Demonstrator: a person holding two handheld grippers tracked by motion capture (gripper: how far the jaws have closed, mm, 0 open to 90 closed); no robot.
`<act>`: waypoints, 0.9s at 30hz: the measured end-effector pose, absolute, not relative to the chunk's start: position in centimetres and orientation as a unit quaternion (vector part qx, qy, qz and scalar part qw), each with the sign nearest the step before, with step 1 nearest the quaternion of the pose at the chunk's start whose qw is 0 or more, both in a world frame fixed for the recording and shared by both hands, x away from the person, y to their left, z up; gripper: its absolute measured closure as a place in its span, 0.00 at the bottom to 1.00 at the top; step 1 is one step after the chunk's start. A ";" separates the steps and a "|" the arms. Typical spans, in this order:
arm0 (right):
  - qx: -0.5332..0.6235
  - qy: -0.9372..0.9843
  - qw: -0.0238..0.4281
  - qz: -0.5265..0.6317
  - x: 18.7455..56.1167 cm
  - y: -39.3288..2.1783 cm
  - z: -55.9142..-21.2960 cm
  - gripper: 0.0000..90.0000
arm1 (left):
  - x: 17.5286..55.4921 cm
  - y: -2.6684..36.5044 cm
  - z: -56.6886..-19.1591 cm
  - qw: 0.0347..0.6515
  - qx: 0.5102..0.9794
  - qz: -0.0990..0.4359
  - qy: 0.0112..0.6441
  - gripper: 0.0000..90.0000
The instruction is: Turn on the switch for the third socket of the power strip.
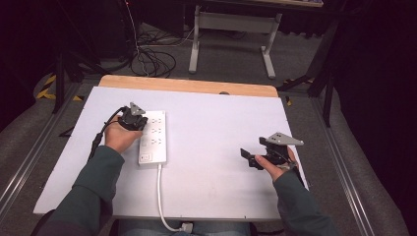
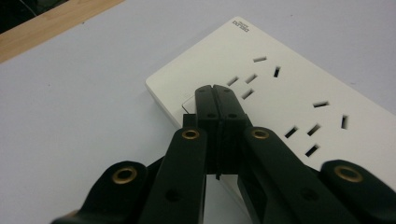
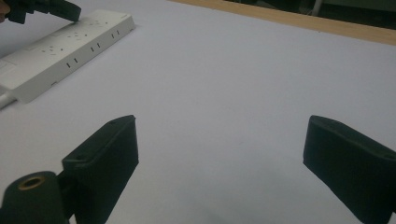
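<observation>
Black jaws fill the foreground of the left gripper view: the left tongs (image 2: 215,91) are pressed together with nothing between them, their joined tip resting on or just above a corner of the white power strip (image 2: 280,88), beside a small raised square that may be a switch, though I cannot tell for certain. From the high view the strip (image 1: 152,136) lies lengthwise on the left part of the white worktop (image 1: 216,142), its white cable (image 1: 161,196) running off the near edge toward the person. The right tongs (image 1: 252,158) hang well apart from the strip over bare worktop, jaws standing wide with nothing between them, as the right gripper view confirms. The work in hand looks like a push on the strip with the closed tip. One risk is that the strip, which appears to lie loose on a smooth sheet, slides or pivots away under an off-centre push, since the other hand is too far off to steady it. Another is that the narrow tip slips off the raised square and skids over the sockets or off the edge. A small grey logo is printed near the strip's far corner (image 2: 241,25), but it is too small and tilted to read with confidence; no other writing is legible.
</observation>
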State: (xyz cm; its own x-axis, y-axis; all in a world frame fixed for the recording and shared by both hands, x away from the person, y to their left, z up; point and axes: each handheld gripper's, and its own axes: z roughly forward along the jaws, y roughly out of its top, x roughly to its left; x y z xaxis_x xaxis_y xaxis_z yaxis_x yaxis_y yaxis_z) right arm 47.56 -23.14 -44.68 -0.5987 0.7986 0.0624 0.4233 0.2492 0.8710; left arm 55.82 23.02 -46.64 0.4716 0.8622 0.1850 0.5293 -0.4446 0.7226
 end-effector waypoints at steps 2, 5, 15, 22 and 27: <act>0.402 0.763 0.202 0.464 47.6 -23.2 -44.7 0.12 | 55.7 22.8 -46.8 0.293 0.809 0.277 0.429 1.00; 0.401 0.764 0.203 0.463 47.6 -23.2 -44.7 0.12 | 55.8 22.8 -46.7 0.290 0.808 0.278 0.430 1.00; 0.402 0.762 0.203 0.465 47.6 -23.2 -44.6 0.12 | 55.5 23.6 -46.4 0.313 0.788 0.286 0.446 1.00; 0.401 0.762 0.205 0.465 47.5 -23.2 -44.6 0.12 | 54.7 24.4 -45.5 0.337 0.775 0.287 0.451 1.00; 0.402 0.762 0.205 0.464 47.6 -23.2 -44.6 0.12 | 53.8 24.6 -45.1 0.353 0.772 0.285 0.446 1.00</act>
